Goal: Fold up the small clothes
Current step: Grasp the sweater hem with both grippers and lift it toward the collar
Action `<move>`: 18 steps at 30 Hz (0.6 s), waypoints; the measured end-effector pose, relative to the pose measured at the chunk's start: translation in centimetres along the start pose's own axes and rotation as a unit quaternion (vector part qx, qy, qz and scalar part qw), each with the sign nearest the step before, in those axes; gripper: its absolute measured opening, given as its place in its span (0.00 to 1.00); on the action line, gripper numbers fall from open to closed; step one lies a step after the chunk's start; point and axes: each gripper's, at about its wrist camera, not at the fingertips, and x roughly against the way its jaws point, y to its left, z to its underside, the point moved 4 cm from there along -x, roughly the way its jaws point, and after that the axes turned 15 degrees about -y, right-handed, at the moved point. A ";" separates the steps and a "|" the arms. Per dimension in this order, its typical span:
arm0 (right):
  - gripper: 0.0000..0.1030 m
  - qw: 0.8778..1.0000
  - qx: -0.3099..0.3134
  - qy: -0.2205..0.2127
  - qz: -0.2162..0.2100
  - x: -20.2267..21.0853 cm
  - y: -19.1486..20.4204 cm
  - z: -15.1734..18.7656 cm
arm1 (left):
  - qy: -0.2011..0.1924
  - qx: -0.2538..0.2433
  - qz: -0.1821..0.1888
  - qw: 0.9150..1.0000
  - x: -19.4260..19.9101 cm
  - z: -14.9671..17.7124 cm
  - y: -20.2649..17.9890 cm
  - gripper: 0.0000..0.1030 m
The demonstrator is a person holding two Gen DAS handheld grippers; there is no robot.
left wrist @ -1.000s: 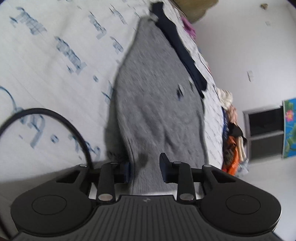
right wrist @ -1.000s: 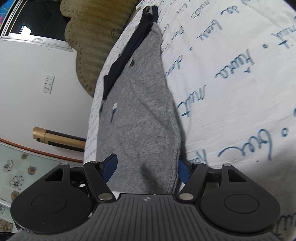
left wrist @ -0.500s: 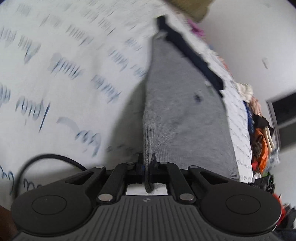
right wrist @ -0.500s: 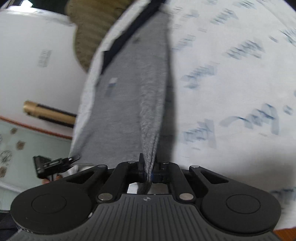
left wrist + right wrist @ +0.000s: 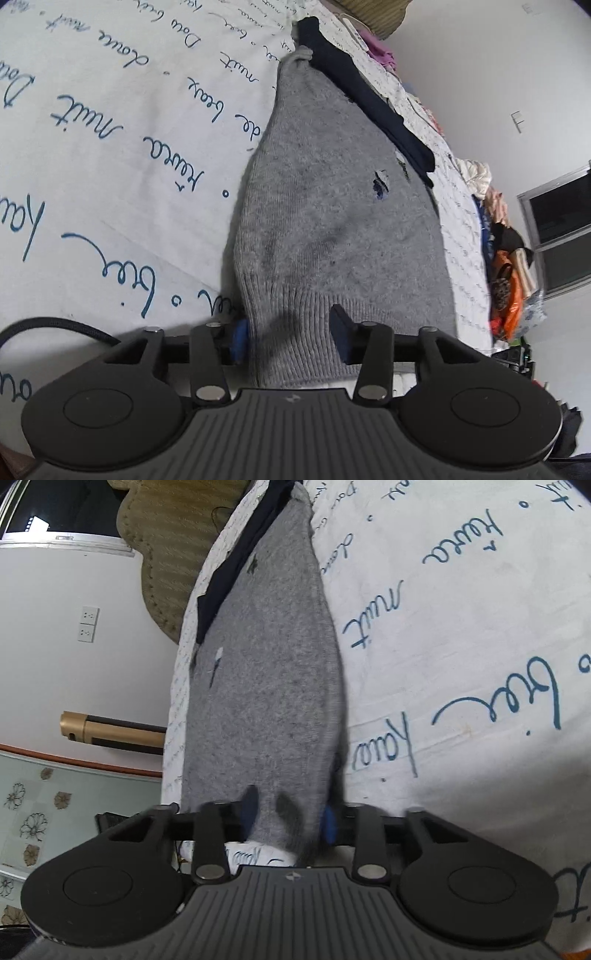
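A bed covered by a white sheet [image 5: 110, 155] with blue handwriting fills most of both views, with a white wall behind. A grey knitted sweater [image 5: 332, 221] lies flat along the bed's edge, a dark blue garment [image 5: 369, 103] beside its far side. The left tongs [image 5: 290, 334] straddle the sweater's ribbed hem, their jaws opening, pads apart from the cloth. The right tongs [image 5: 290, 818] straddle the other end of the sweater, jaws opening too, cloth between them but not pinched. A heap of clothes [image 5: 506, 266] sits past the bed
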 end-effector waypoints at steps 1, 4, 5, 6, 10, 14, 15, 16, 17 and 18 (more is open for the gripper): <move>0.07 1.000 0.003 0.003 0.008 -0.1 -0.3 0.1 | 0.008 -0.009 -0.010 1.000 -0.2 0.1 -0.1 0.04; 0.08 1.000 0.010 -0.007 -0.003 0.4 -0.4 0.3 | 0.010 -0.013 -0.013 1.000 -0.1 0.3 -0.2 0.04; 0.08 1.000 0.012 -0.011 -0.006 0.6 -0.2 0.3 | 0.008 -0.012 -0.010 1.000 0.1 0.3 -0.4 0.04; 0.08 1.000 0.013 -0.016 -0.013 0.8 0.1 0.2 | 0.006 -0.008 0.000 1.000 0.3 0.1 -0.6 0.04; 0.08 0.999 0.015 -0.024 -0.040 1.2 1.5 -0.6 | -0.002 -0.002 0.030 1.000 1.1 -1.1 -1.9 0.04; 0.08 0.997 0.017 -0.032 -0.074 1.7 3.2 -1.9 | -0.021 -0.011 0.049 0.999 1.7 -2.6 -3.5 0.04; 0.08 0.996 0.017 -0.037 -0.084 1.9 3.7 -2.4 | -0.025 -0.012 0.050 0.998 1.7 -3.0 -3.8 0.04; 0.08 0.995 0.016 -0.042 -0.091 2.0 4.0 -2.9 | -0.028 -0.013 0.054 0.998 1.7 -3.6 -4.1 0.04; 0.08 0.994 0.015 -0.048 -0.097 2.2 4.3 -3.3 | -0.032 -0.015 0.058 0.998 1.6 -4.1 -4.5 0.04; 0.08 0.993 0.016 -0.053 -0.104 2.2 4.7 -3.9 | -0.037 -0.015 0.063 0.997 1.5 -4.9 -4.8 0.04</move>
